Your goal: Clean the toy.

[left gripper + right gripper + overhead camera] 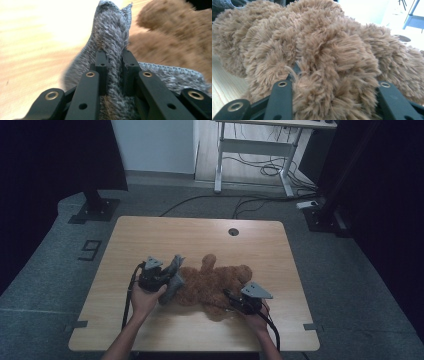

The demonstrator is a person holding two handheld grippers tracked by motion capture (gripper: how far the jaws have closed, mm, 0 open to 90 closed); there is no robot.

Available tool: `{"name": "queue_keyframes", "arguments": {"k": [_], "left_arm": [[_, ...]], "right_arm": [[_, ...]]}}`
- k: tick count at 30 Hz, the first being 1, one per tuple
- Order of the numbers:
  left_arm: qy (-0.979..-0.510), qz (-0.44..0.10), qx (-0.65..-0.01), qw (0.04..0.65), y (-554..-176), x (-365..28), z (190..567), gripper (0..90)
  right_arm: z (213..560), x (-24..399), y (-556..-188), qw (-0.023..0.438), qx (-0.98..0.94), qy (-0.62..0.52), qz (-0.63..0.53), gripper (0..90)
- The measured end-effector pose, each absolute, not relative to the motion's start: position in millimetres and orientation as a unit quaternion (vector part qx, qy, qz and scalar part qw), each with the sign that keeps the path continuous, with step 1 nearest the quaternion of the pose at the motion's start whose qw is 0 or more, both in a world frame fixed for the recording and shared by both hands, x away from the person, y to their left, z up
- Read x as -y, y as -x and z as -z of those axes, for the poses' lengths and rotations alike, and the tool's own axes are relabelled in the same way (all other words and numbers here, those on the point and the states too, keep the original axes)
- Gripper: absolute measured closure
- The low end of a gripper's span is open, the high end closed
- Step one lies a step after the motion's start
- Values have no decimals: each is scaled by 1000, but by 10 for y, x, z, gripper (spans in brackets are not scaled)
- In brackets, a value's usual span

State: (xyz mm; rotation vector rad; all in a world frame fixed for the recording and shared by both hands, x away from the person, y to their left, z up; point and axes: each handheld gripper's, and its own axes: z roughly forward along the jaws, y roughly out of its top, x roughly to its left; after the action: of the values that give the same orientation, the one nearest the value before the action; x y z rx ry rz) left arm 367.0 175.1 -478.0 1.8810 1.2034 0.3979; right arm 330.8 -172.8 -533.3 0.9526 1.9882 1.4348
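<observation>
Fig.: two hand-held grippers at work on a plush toy and a knitted garment, seen from above and along each gripper's jaws.

High view: a brown teddy bear (pixel 212 285) is laid flat on the wooden table (pixel 150 232), approx. at the centre of the near half, w/ one limb pointed toward the far edge. A grey knitted cloth (pixel 173 279) is seen at the bear's left end, touching the fur and partly raised off the tabletop. The left gripper (pixel 167 276) is held by the person's left hand (pixel 145 299) just beside that cloth; the right gripper (pixel 231 297) is held by the right hand (pixel 257 320) at the bear's near right side. A round cable hole (pixel 233 231) is set near the table's far edge, well apart from the work.

Left gripper view: the cloth (pixel 111 37) is clamped between the two black jaws of the left gripper (pixel 114 56), which are drawn narrow w/ a fold of knit pinched upright between the pads. The bear's fur (pixel 175 37) is shown beyond, to the right, w/ more cloth spread beneath it.

Right gripper view: the jaws of the right gripper (pixel 332 85) are set at medium width and pressed into a thick bunch of the bear's fur (pixel 317 50), which is gripped between them. The tips are buried in pile and cannot be made out.
</observation>
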Motion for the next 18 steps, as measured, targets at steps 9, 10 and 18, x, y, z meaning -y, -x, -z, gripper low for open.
{"name": "queue_keyframes", "arguments": {"k": [9, 10, 18], "left_arm": [[-740, -156, -453, 473, -3602, -1659, 4476, 783], [-742, -158, -443, 478, -3587, -1588, 4406, 784], [-774, -153, -387, 478, -3655, -813, 4109, 783]], "right_arm": [[5339, 1736, -3325, 249, -728, -356, -530, 538], [5339, 1736, -3327, 249, -728, -356, -531, 538], [5338, 1737, -3325, 249, -728, -356, -530, 538]]}}
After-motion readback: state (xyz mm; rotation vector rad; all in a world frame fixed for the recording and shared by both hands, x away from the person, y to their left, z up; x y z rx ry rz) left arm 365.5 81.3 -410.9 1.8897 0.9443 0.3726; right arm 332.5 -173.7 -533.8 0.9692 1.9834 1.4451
